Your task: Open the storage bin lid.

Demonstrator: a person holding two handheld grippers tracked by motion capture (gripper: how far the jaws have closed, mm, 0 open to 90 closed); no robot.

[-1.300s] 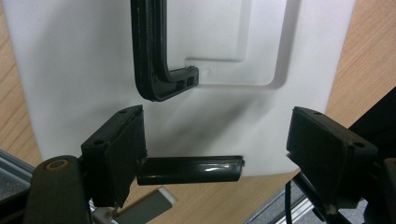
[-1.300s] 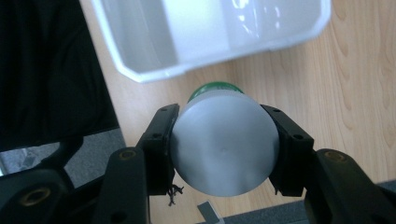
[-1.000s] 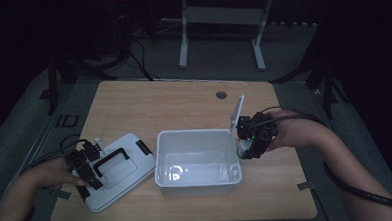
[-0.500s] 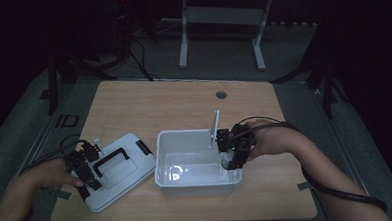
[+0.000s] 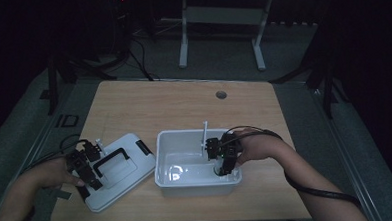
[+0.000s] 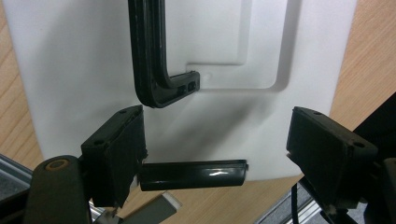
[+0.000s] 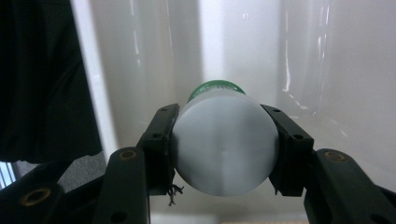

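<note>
The wooden table (image 5: 149, 107) is a pale, matte slab with rounded corners, and everything I place below is told from the white plastic bin (image 5: 187, 178) that sits on its near half. The bin is a glossy rectangular tub with smooth, gently sloped walls that catch streaks of light.

Just left of the bin lies its flat white lid (image 5: 129, 166), tilted askew on the wood, with a shallow stepped recess in its face and a black, squared-off handle (image 6: 152, 65) folded flat against it. A black latch (image 6: 194, 175) hangs at the lid's edge.

My left gripper (image 5: 86, 168) rests over the lid's far-left edge from the bin; its jaws stand apart, gripping nothing, with that latch lying between them.

My right gripper (image 5: 223, 157) is down inside the bin, at its right end. Its jaws are clamped on a small round bottle (image 7: 224, 149) with a smooth white body and a green cap (image 7: 215, 88) pointing toward the bin's wall.
</note>
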